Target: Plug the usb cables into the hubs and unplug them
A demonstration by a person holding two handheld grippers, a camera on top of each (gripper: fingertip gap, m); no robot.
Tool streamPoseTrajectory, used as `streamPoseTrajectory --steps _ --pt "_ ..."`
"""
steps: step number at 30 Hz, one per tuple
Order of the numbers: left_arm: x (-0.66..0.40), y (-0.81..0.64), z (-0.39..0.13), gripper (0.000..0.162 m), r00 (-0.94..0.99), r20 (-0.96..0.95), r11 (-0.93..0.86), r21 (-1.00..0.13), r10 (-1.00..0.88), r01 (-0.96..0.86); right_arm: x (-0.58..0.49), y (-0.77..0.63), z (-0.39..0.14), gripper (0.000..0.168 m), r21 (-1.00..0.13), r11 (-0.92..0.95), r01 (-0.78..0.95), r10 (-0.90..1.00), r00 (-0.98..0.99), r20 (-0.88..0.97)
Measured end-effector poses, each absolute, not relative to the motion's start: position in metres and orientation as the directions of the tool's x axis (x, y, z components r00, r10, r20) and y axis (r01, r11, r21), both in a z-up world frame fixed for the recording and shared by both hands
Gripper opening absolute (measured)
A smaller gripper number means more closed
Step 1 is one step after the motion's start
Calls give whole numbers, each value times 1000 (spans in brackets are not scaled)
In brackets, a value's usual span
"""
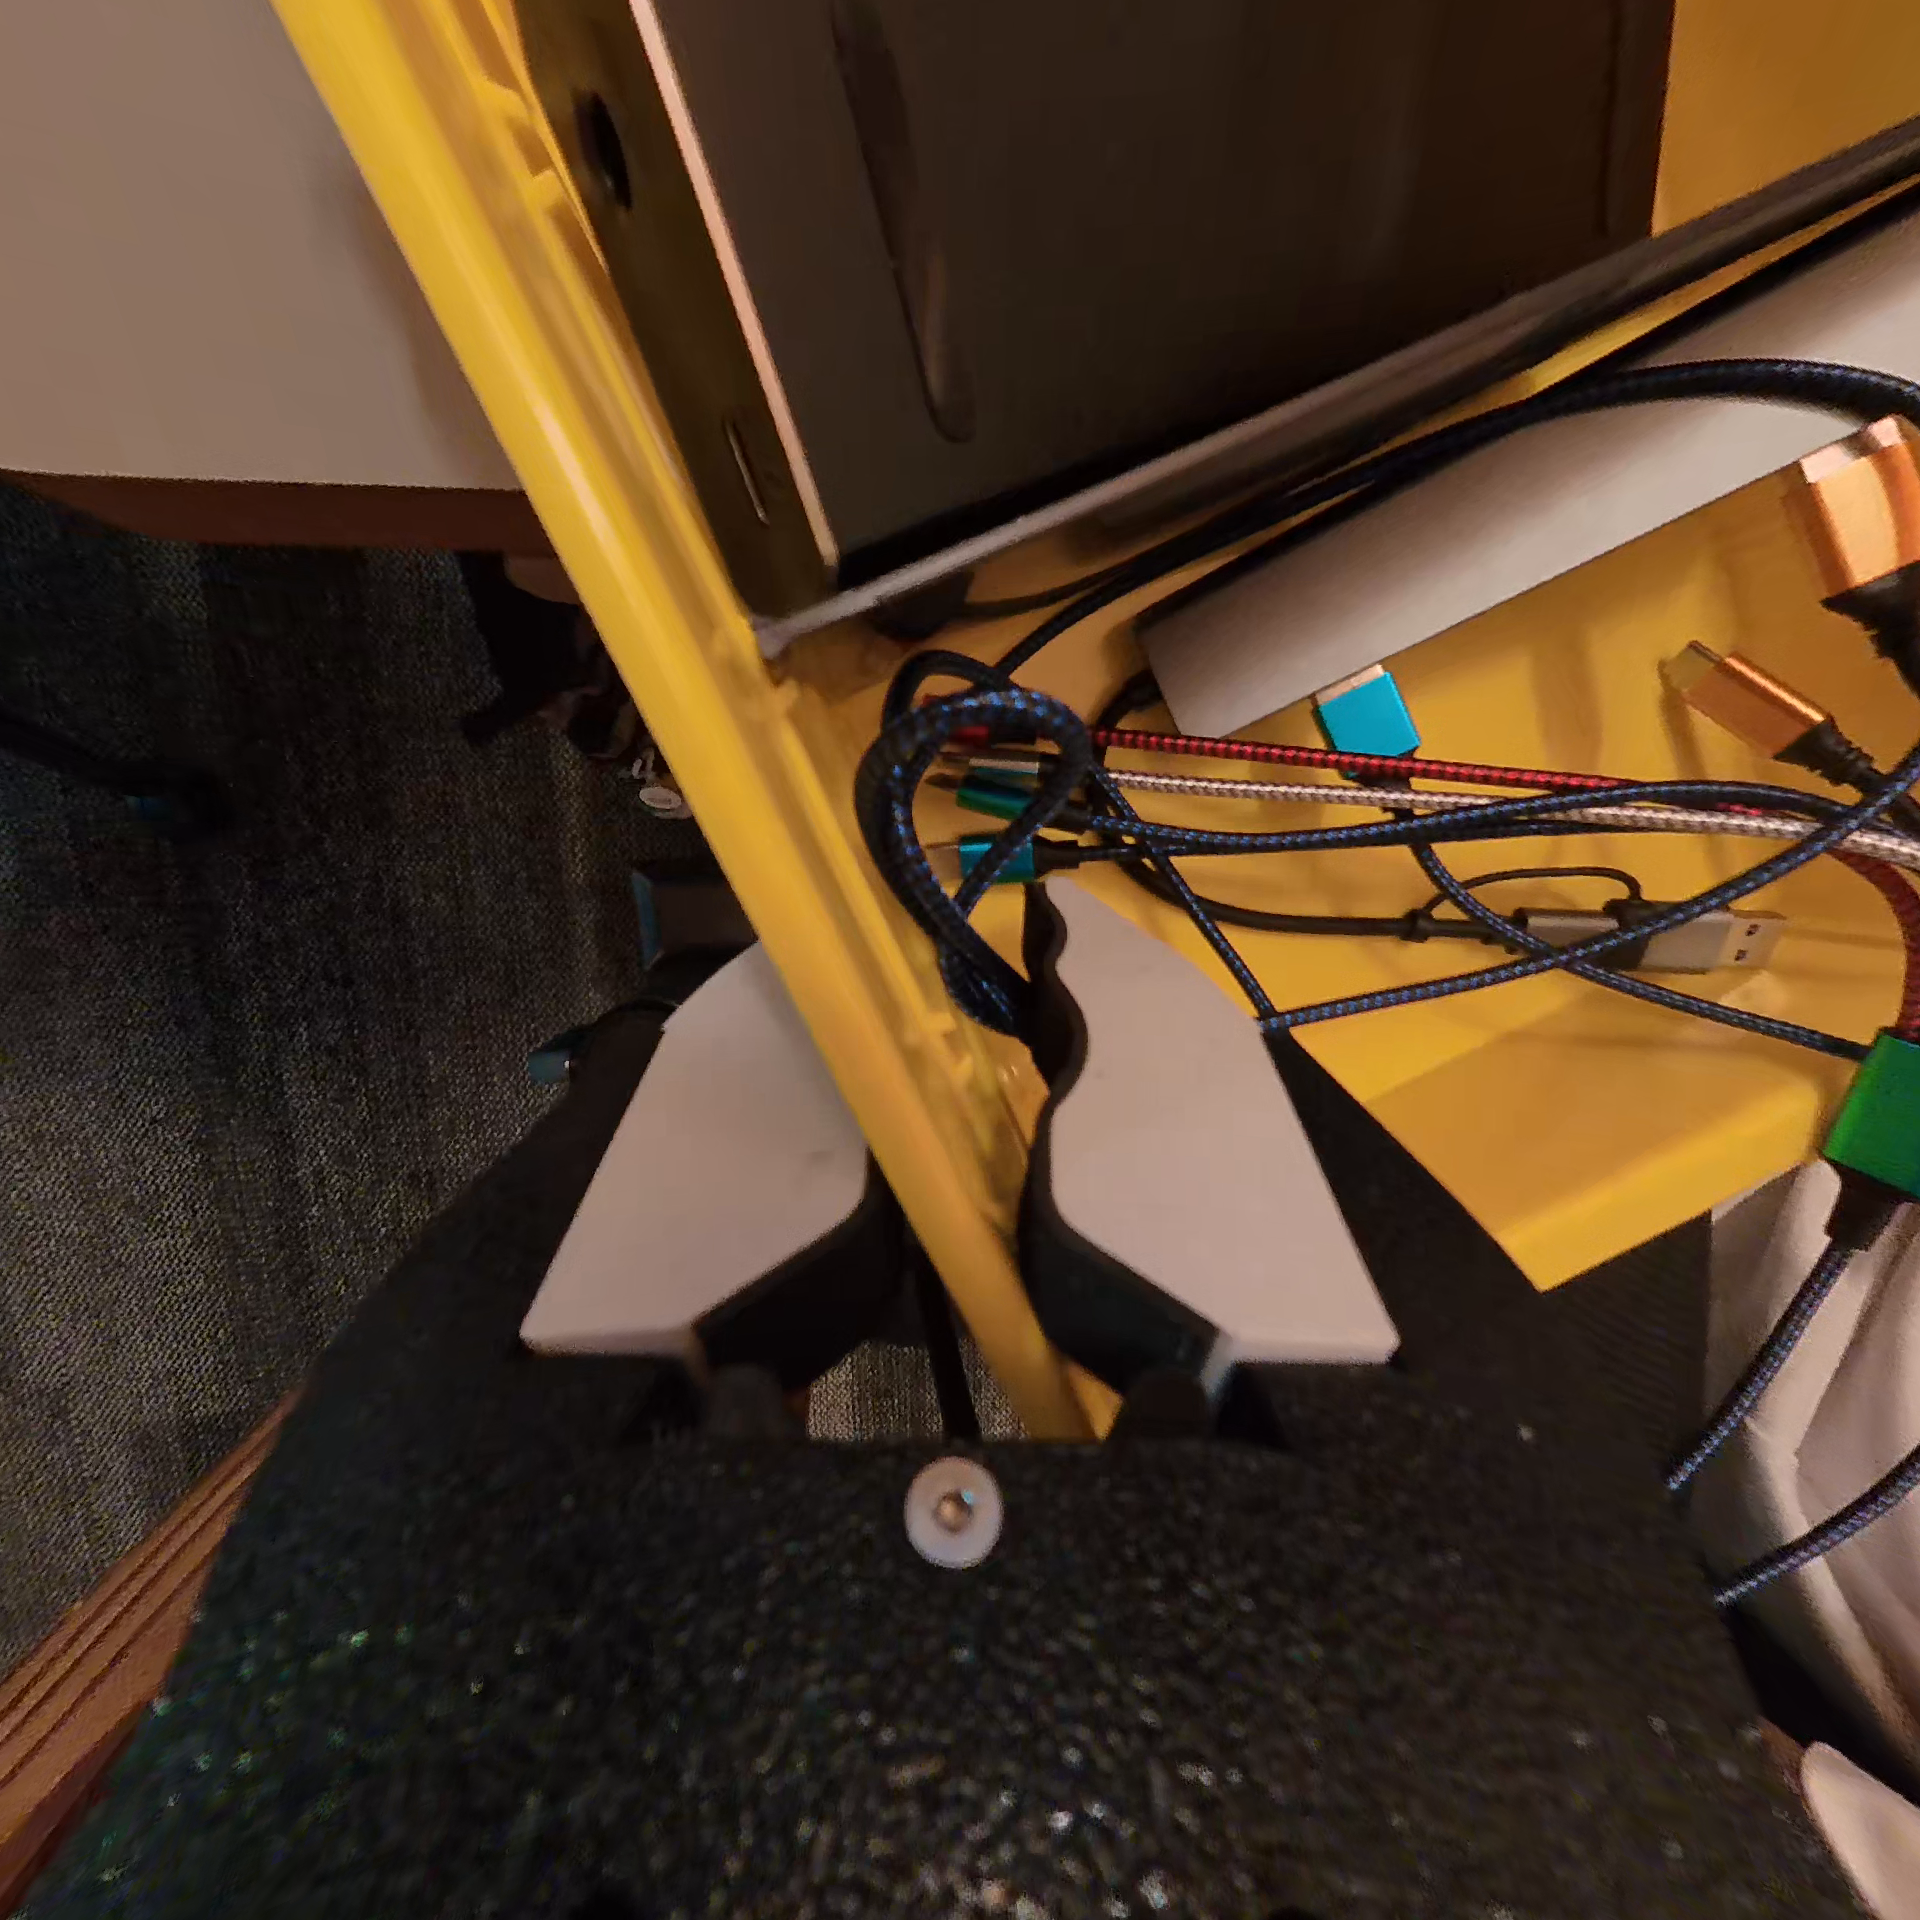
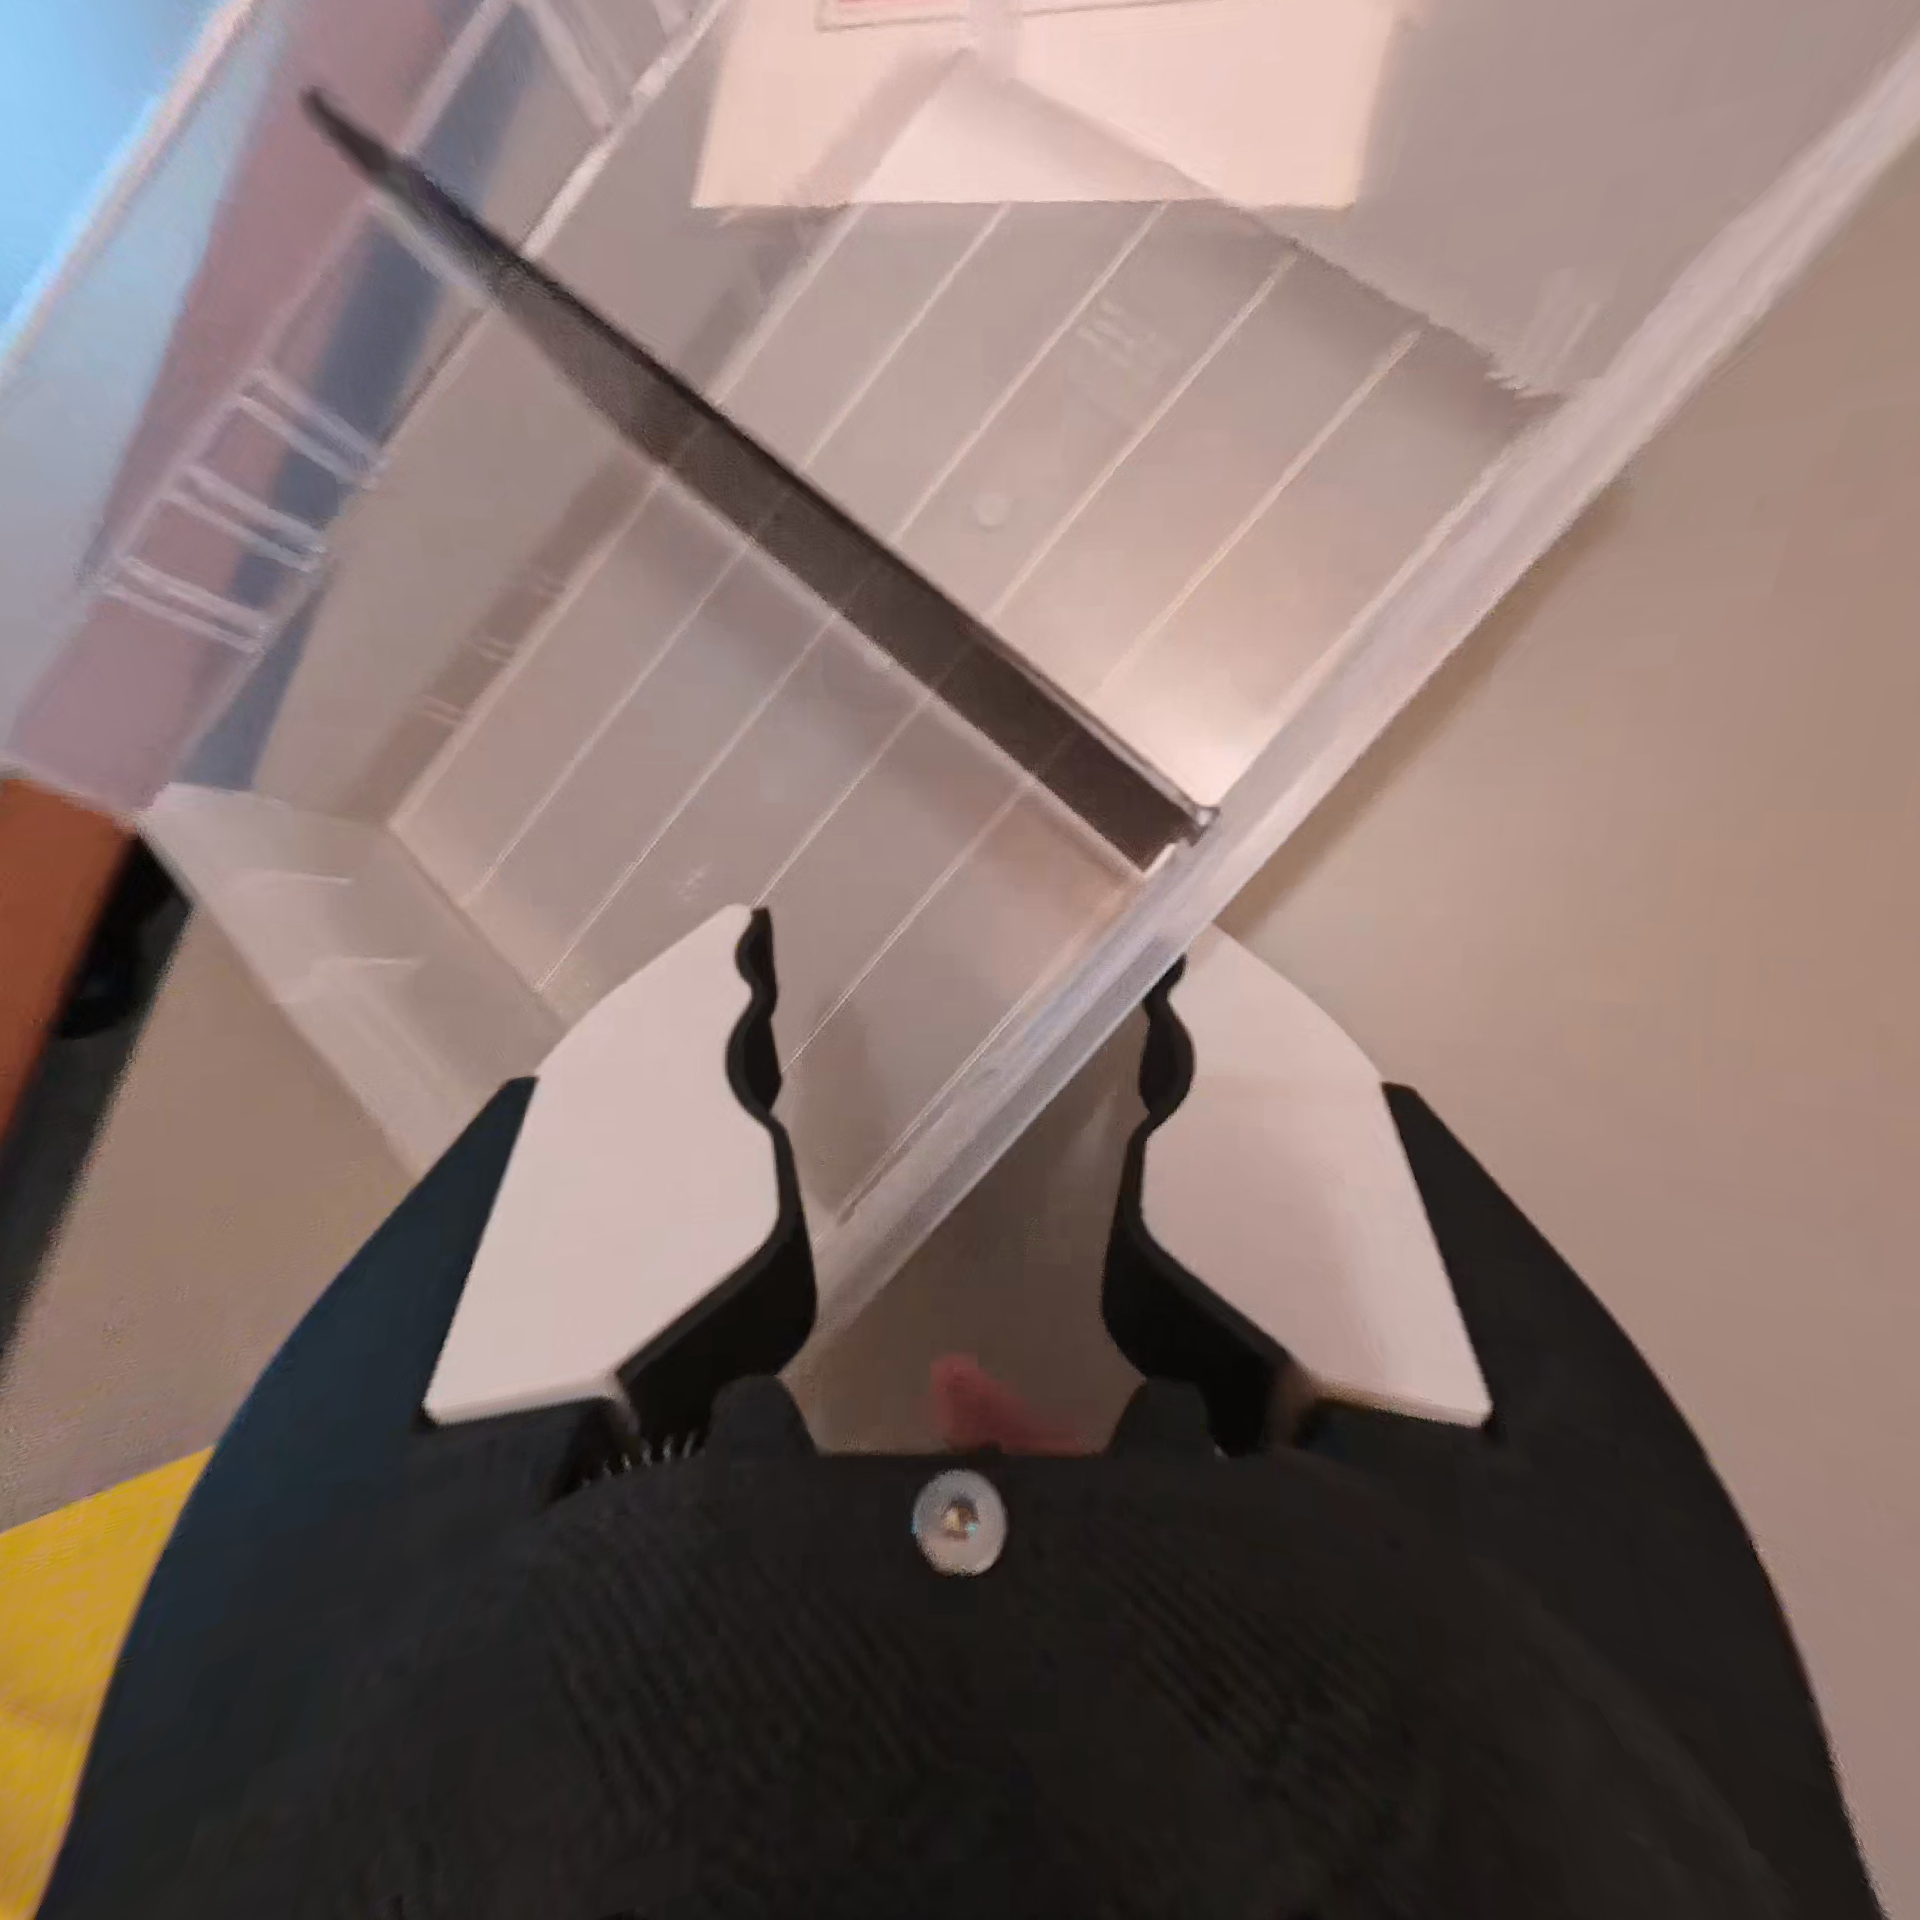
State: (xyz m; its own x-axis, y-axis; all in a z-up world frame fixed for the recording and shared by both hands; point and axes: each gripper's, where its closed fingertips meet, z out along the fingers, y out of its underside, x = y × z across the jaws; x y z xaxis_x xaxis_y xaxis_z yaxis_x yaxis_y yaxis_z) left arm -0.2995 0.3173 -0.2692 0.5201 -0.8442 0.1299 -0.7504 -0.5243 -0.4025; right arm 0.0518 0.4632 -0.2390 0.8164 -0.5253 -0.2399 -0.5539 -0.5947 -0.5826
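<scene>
Many braided cables, ribbed yellow plastic bin.

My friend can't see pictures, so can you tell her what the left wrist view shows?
The left gripper straddles the wall of a yellow bin, one finger inside and one outside. Inside lies a tangle of braided usb cables with teal, orange and green plugs, beside flat grey boxes. Dark carpet shows outside the bin.

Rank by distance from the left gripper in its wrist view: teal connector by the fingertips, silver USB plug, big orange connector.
1. Teal connector, just ahead of the left gripper tips.
2. Silver USB plug, out right.
3. Big orange connector, far upper right.
</scene>
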Motion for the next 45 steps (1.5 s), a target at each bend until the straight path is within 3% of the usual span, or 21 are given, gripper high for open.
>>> streamPoseTrajectory --steps 5,8,13,19,22,29,35,45 --pt "-303 319 -269 22 522 128 -526 -401 -843 -751 111 444 -242 22 -636 -594 -492 -526 836 -156" --pt "-304 322 -270 21 514 126 -517 -411 -848 -751 134 431 -235 17 -649 -652 -392 -436 894 -101" --pt "-306 329 -272 21 499 131 -501 -442 -857 -744 190 388 -187 18 -764 -603 -227 -397 917 41" --pt "-299 352 -266 21 470 129 -481 -385 -873 -788 216 283 -140 15 -852 -509 -120 -241 970 8" --pt "-282 376 -264 21 457 128 -471 -343 -880 -812 243 211 -141 14 -860 -484 -164 -252 967 -43" --pt "-209 444 -266 21 395 130 -415 -334 -910 -847 370 27 -163 13 -833 -481 -273 -579 812 68" --pt "-131 491 -266 21 348 134 -373 -336 -928 -865 473 -105 -193 13 -774 -448 -448 -755 653 59" --pt "-52 526 -267 21 328 133 -354 -333 -935 -874 574 -183 -226 12 -708 -409 -576 -816 579 0"
